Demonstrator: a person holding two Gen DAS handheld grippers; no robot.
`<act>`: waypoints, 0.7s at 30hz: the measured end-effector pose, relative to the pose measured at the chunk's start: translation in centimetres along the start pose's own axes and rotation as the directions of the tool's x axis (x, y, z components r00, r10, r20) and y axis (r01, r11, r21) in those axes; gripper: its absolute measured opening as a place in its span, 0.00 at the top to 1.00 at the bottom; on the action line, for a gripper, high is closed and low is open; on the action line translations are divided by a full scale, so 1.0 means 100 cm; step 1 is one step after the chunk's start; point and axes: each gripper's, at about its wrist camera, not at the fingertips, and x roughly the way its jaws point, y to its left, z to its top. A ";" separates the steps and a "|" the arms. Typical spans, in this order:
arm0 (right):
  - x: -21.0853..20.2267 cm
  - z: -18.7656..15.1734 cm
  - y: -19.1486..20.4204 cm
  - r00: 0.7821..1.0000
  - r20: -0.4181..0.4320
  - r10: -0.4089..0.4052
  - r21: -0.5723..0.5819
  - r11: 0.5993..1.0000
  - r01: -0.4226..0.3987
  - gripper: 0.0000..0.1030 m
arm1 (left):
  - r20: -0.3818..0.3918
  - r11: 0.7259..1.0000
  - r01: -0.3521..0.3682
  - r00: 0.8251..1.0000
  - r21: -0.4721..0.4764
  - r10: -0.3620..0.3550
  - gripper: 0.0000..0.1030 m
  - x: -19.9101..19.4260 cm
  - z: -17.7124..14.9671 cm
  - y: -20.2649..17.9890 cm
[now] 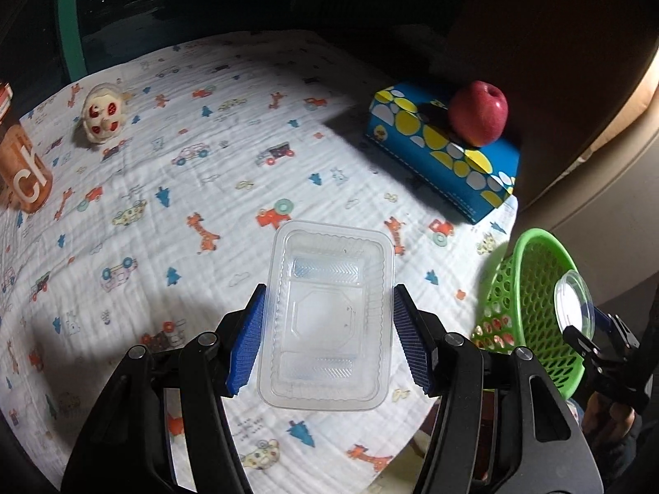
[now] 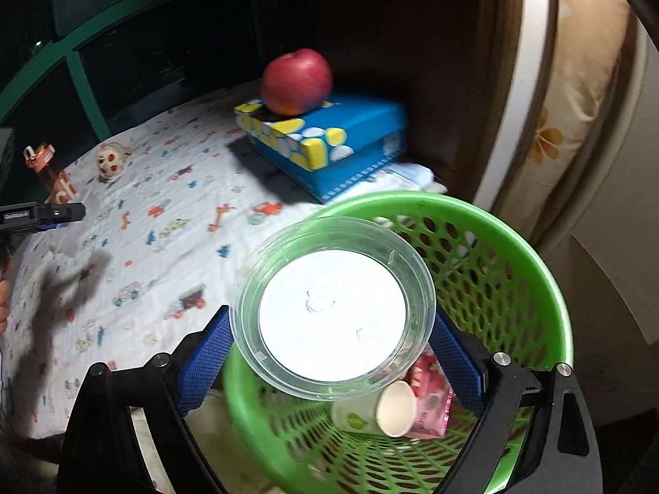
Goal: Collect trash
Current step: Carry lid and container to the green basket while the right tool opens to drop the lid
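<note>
The round clear lid (image 2: 335,315) sits pinched edge to edge between the blue pads of the right gripper (image 2: 329,354), held over the mouth of the green basket (image 2: 531,271), a placement that suits letting it fall straight in; the basket stands just off the table edge and is tilted toward the camera, and a paper cup (image 2: 377,411) and a pink wrapper (image 2: 432,395) already lie at its bottom, so it looks to be the trash bin here. The rectangular clear tray (image 1: 327,321) lies between the pads of the left gripper (image 1: 327,337), which are narrowed to its long sides, though I cannot tell whether they truly press it or whether it is lifted off the printed cloth (image 1: 164,189). Probably it is next for the basket. Farther off, an apple (image 1: 477,113) rests on a blue box (image 1: 445,152), with a small toy (image 1: 103,119) and a brown bottle (image 1: 20,164) well apart at the far left, none of them obvious trash.
</note>
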 end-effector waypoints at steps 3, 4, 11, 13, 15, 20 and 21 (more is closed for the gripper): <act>0.004 -0.009 -0.030 0.998 -0.024 -0.058 0.032 0.998 0.058 0.14 | -0.007 0.999 0.011 1.000 0.030 -0.011 0.43 0.004 0.002 -0.020; 0.005 -0.013 -0.040 0.997 -0.031 -0.071 0.042 0.996 0.072 0.14 | -0.011 0.999 0.018 1.000 0.043 -0.018 0.43 0.006 0.003 -0.028; 0.012 -0.021 -0.071 0.992 -0.036 -0.117 0.097 0.988 0.120 0.12 | -0.035 0.993 0.051 0.998 0.109 -0.048 0.43 0.017 0.006 -0.072; 0.009 -0.022 -0.075 0.992 -0.029 -0.120 0.108 0.987 0.122 0.12 | -0.042 0.990 0.062 0.997 0.124 -0.057 0.43 0.020 0.007 -0.084; 0.004 -0.022 -0.078 0.993 -0.017 -0.121 0.115 0.986 0.122 0.12 | -0.046 0.987 0.072 0.997 0.142 -0.066 0.43 0.022 0.008 -0.097; -0.016 -0.024 -0.085 0.994 0.033 -0.107 0.147 0.984 0.101 0.12 | -0.071 0.974 0.116 0.992 0.197 -0.103 0.43 0.030 0.005 -0.138; -0.020 -0.024 -0.086 0.994 0.043 -0.105 0.151 0.984 0.097 0.12 | -0.075 0.971 0.121 0.991 0.205 -0.107 0.43 0.031 0.004 -0.144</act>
